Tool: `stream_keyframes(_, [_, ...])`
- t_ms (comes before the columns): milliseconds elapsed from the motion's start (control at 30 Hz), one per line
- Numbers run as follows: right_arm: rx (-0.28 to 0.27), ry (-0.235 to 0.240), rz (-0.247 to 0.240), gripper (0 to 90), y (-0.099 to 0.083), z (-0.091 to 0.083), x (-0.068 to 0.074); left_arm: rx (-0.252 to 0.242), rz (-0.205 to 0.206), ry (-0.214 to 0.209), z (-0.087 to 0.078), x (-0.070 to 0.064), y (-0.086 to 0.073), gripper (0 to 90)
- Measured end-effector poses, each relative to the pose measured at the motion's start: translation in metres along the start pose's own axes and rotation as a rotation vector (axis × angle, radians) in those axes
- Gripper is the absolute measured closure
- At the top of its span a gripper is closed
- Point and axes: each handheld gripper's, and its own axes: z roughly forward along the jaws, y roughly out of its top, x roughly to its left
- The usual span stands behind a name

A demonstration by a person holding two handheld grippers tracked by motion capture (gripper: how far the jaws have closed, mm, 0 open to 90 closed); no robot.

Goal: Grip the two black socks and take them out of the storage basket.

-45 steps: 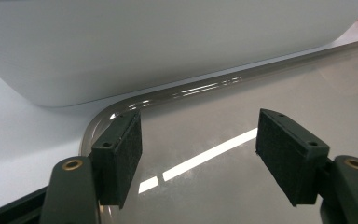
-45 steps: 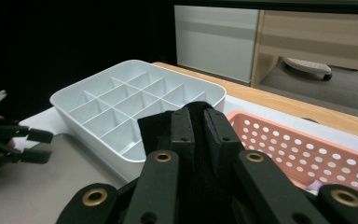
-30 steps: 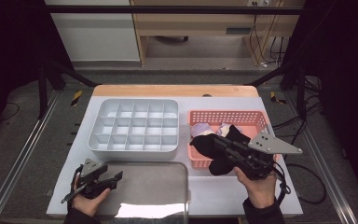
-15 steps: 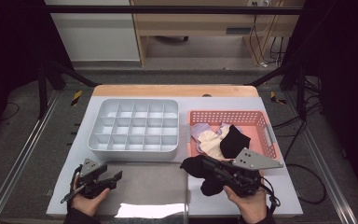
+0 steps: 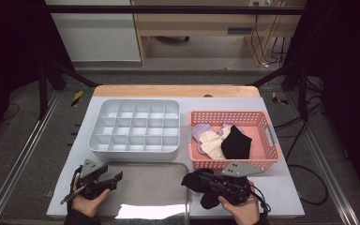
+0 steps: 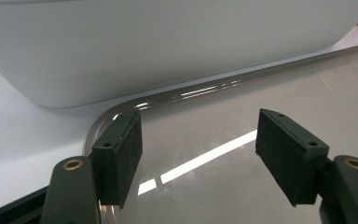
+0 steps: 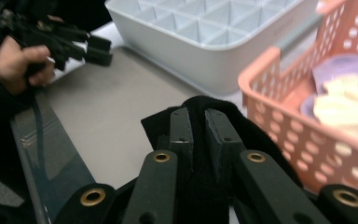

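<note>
At the lower right of the high view, the right gripper pinches a black sock, soft knit cloth bunched between its jaws at the right rim of the glossy metal tray. At the lower left, the left gripper holds its jaws spread over the tray. Farther up sit a perforated pink basket of socks and a grey gridded organizer.

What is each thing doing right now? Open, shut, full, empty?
Left gripper: open, holding nothing, over the metal tray.
Right gripper: shut on a black sock.
Pink basket: holds other socks.
Grey divided box: compartments look empty.
Metal tray: bare.
</note>
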Motion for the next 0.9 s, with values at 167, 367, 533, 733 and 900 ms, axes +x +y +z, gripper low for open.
stream_keyframes(167, [0.066, -0.010, 0.025, 79.8, -0.020, 0.009, -0.011, 0.001, 0.000, 0.001, 0.000, 0.000, 0.000, 31.1])
stream_keyframes(367, [0.153, -0.059, 0.046, 78.0, -0.042, 0.017, -0.027, 0.002, 0.002, 0.001, 0.000, 0.000, 0.000, 31.0])
stream_keyframes(533, [0.191, -0.139, 0.030, 75.1, -0.050, 0.020, -0.039, 0.004, 0.002, 0.000, 0.001, -0.001, 0.000, 31.0])
stream_keyframes(733, [0.191, -0.160, -0.001, 72.5, -0.052, 0.026, -0.039, 0.010, 0.009, 0.005, 0.002, -0.001, 0.000, 31.1])
stream_keyframes(900, [0.149, -0.165, 0.021, 62.6, -0.049, 0.022, -0.040, 0.006, 0.005, 0.002, 0.002, -0.001, 0.000, 31.0])
